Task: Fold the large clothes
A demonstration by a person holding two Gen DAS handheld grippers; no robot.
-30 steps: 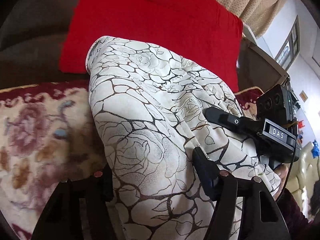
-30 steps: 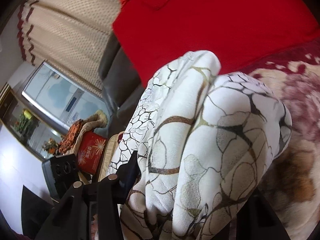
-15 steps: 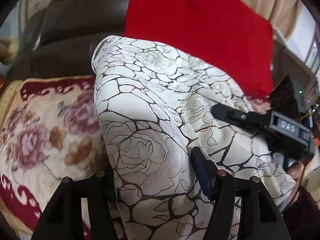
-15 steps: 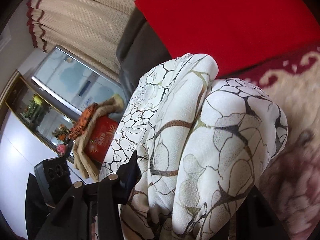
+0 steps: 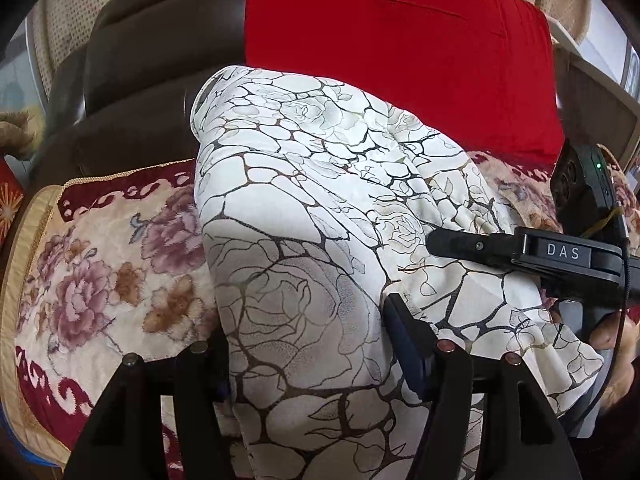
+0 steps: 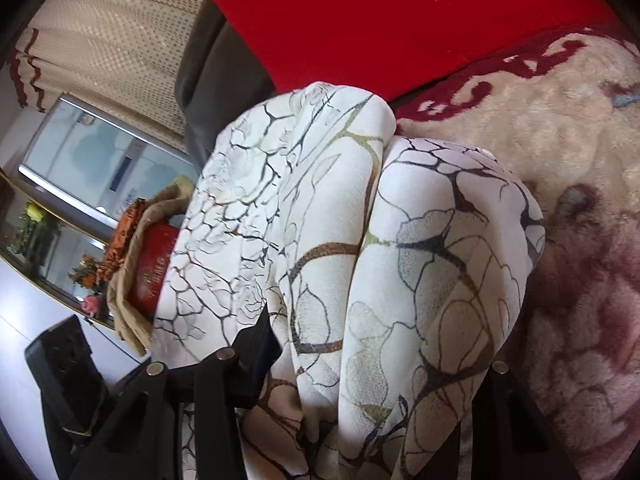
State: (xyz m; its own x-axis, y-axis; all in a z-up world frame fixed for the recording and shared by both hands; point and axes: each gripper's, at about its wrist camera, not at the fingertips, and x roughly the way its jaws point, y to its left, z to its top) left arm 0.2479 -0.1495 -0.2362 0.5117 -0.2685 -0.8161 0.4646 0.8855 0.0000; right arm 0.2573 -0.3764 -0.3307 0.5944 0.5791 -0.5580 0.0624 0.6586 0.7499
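Cream fabric printed with dark, vein-like rose outlines (image 5: 304,240) fills both wrist views, gathered into a thick, multi-layered bundle held above a plush floral sofa cover in beige and maroon (image 5: 100,264). The left gripper (image 5: 308,344) has its two black fingers set either side of one end of the bundle, clamping the layers between them. The right gripper (image 6: 376,356) does the same at the other end; its left finger (image 6: 256,344) presses into the cloth, while the opposite finger is mostly hidden behind the drape. In the left wrist view the right gripper's finger, marked "DAS", lies along the top of the fabric.

Behind the bundle stand a bright red rectangular cushion (image 5: 400,40) and the dark brown leather sofa back (image 5: 140,80); a beige dotted curtain (image 6: 112,40) hangs beyond.

The garment appears well into folding: several layers are already stacked, with rounded fold edges showing in the right wrist view. It is not yet laid down or squared, and loose edges hang below the grippers. What likely remains is to lower it onto the sofa cover, flatten it and perhaps make a final fold; how large the unfolded remainder is cannot be told.
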